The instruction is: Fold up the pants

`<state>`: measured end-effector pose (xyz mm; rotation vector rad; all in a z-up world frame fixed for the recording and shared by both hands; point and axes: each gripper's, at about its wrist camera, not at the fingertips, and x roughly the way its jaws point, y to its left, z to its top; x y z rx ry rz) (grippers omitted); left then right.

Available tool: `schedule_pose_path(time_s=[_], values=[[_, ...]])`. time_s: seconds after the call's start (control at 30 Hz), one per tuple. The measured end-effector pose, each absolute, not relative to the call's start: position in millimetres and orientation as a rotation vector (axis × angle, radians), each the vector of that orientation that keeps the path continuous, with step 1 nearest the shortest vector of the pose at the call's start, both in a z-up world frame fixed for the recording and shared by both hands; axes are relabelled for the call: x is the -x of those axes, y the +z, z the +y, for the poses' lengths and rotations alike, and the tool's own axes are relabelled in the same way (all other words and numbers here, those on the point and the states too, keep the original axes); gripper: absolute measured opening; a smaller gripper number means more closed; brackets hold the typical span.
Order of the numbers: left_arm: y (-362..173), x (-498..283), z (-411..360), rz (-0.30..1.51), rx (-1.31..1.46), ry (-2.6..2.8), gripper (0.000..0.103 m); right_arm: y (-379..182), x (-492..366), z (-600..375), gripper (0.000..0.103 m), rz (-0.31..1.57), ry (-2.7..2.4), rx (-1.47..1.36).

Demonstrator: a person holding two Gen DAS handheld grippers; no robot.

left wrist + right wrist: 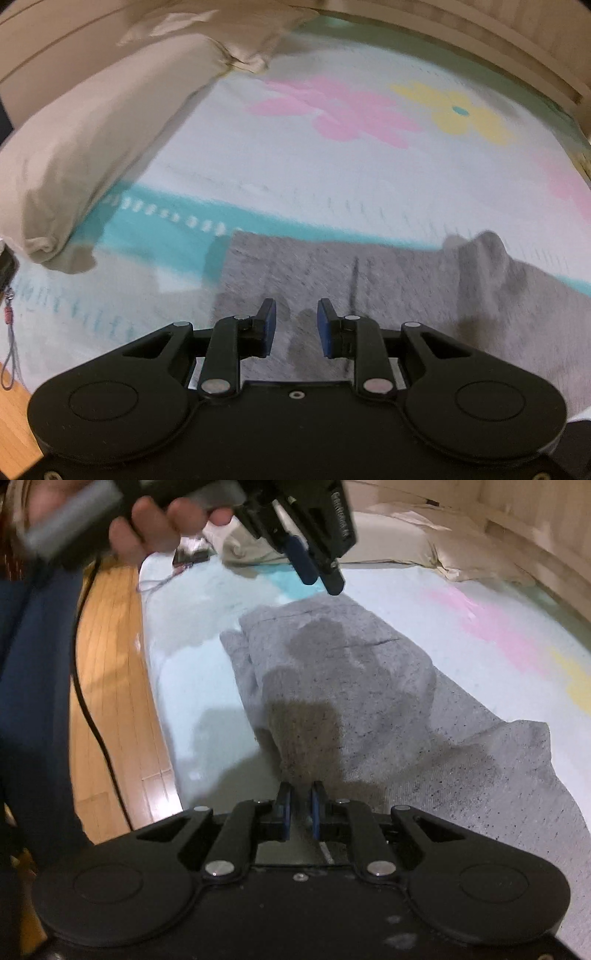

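Observation:
Grey pants lie flat on a flowered bed cover. My left gripper hovers over their near-left part, open, with nothing between its blue pads. In the right wrist view the pants run from a folded end at upper left down to the lower right. The left gripper hangs above that folded end, held by a hand. My right gripper sits low at the near edge of the pants. Its jaws stand a narrow gap apart with grey cloth showing in it. Whether the pads press on the cloth is unclear.
A beige pillow lies at the bed's far left, also visible as the pillow at the top right. Wooden floor with a black cable runs along the bed's left edge. A wooden bed frame bounds the far side.

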<state>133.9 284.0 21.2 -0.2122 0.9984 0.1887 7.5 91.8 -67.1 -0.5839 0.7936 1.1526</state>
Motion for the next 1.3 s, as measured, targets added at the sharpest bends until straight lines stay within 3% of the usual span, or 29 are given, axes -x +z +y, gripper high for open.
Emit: schedule_pose_path(time_s=[0.23,0.47,0.67,0.87,0.93,1.03,1.1,1.3], values=[[-29.1,-143.5,269.1,1.252,0.210,0.108,0.035,-48.5,-19.6,83.7,0.018,0.831,1.148,0.475],[-29.4,-137.8,255.4,1.281,0.123,0.105,0.035,-33.2,-79.4,30.1,0.024,0.951,0.893,0.150],[-0.9,-134.8,233.2,1.161,0.119,0.100,0.030,-74.1,-97.6,-6.7,0.023,1.242,0.675,0.167],[13.7,-151.4,185.7,1.067,0.070,0.011,0.032,-68.2,-83.4,-26.2,0.023,1.256,0.684,0.131],[2.2,-159.5,168.8,1.099,0.050,-0.009,0.037,-64.5,-90.4,-34.9,0.023,1.263,0.658,0.047],[-35.9,-172.4,156.7,1.241,0.083,0.015,0.036,-53.0,-101.3,-49.9,0.024,1.234,0.597,-0.067],[-47.8,-170.5,151.6,1.240,0.067,0.041,0.036,-45.1,-111.3,-60.1,0.026,1.200,0.555,-0.116],[-15.1,-192.8,134.4,1.125,0.026,0.015,0.035,-27.5,-143.4,-69.6,0.031,1.132,0.509,-0.200]])
